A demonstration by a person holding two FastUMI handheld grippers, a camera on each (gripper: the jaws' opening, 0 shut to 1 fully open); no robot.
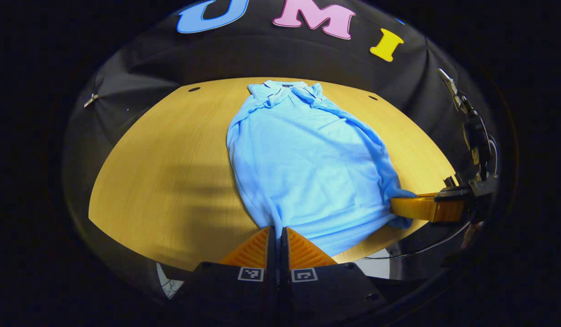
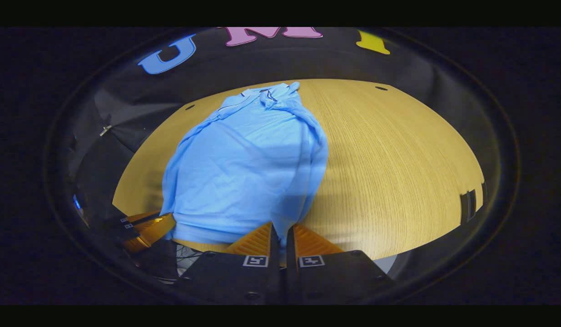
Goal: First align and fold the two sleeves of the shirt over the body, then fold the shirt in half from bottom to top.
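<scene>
A light blue polo shirt (image 1: 303, 159) lies flat on the wooden table (image 1: 171, 150), collar (image 1: 285, 88) at the far end, its sides turned in over the body. In the left gripper view my left gripper (image 1: 278, 229) is shut on the near hem at its left corner. My right gripper (image 1: 394, 207) comes in from the right and pinches the hem's other corner. The right gripper view has the shirt (image 2: 248, 168) ahead, with my right gripper (image 2: 282, 227) shut on the hem's right corner. There the left gripper (image 2: 168, 222) holds the hem at the lower left.
Bare wood spreads left of the shirt in the left gripper view and across the table (image 2: 398, 159) on the right in the right gripper view. A cable (image 1: 421, 250) hangs past the near table edge. Black cloth walls surround the table.
</scene>
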